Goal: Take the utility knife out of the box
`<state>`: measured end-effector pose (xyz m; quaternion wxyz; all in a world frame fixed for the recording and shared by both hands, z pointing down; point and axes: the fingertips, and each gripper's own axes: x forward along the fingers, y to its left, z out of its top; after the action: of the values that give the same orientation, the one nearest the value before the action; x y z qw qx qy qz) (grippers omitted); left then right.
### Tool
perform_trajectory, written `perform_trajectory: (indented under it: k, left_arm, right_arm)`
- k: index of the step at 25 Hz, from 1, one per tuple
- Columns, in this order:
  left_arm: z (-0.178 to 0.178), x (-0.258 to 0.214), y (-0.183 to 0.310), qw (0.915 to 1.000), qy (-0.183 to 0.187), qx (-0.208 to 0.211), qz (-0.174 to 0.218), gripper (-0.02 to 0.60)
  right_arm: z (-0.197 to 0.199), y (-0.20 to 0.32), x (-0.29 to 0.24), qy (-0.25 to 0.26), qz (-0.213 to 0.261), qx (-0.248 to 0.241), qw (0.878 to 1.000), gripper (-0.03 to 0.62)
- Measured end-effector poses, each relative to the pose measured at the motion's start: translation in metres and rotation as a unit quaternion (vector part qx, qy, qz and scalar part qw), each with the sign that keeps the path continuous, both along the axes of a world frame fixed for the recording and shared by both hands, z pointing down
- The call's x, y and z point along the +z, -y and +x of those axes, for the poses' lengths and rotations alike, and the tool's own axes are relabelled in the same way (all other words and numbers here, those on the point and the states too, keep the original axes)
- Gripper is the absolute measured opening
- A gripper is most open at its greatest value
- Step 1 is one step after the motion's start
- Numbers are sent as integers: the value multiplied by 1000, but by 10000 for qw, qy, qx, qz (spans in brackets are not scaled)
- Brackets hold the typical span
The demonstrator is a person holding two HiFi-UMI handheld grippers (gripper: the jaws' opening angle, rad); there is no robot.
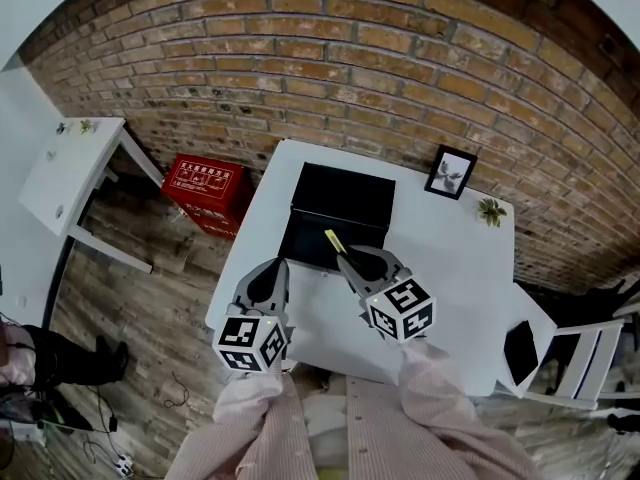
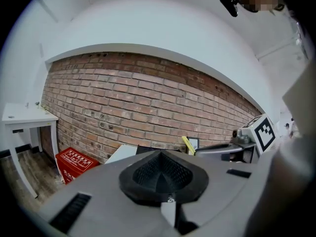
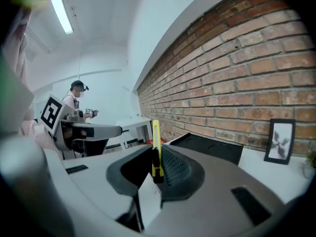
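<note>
My right gripper (image 1: 358, 265) is shut on a yellow utility knife (image 1: 335, 242), held above the white table (image 1: 450, 268) just in front of the open black box (image 1: 335, 216). In the right gripper view the utility knife (image 3: 156, 149) stands upright between the pads, its tip pointing up, with the black box (image 3: 210, 146) behind it. My left gripper (image 1: 268, 283) hangs to the left of the right one, shut with nothing in it. The left gripper view shows its black pads (image 2: 163, 174) pressed together, and the yellow knife (image 2: 188, 145) sticking out of the right gripper beyond.
A framed picture (image 1: 451, 172) and a small plant (image 1: 491, 210) stand at the table's far right. A red crate (image 1: 208, 192) sits on the floor by the brick wall, a white side table (image 1: 75, 173) at the left, a white chair (image 1: 575, 353) at the right.
</note>
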<state>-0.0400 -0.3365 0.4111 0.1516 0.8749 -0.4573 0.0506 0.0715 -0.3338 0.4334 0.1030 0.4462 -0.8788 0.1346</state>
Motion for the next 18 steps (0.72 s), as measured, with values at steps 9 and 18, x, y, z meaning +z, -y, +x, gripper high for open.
perform_trajectory:
  k: [9, 18]
  left_arm:
    - [-5, -31, -4, 9994, -10, 18, 358, -8]
    - [-15, -60, -7, 9976, 102, -50, 678, -8]
  right_arm:
    - [19, -14, -38, 614, 514, 357, 9962, 58]
    - [44, -25, -73, 911, 973, 697, 9886, 58]
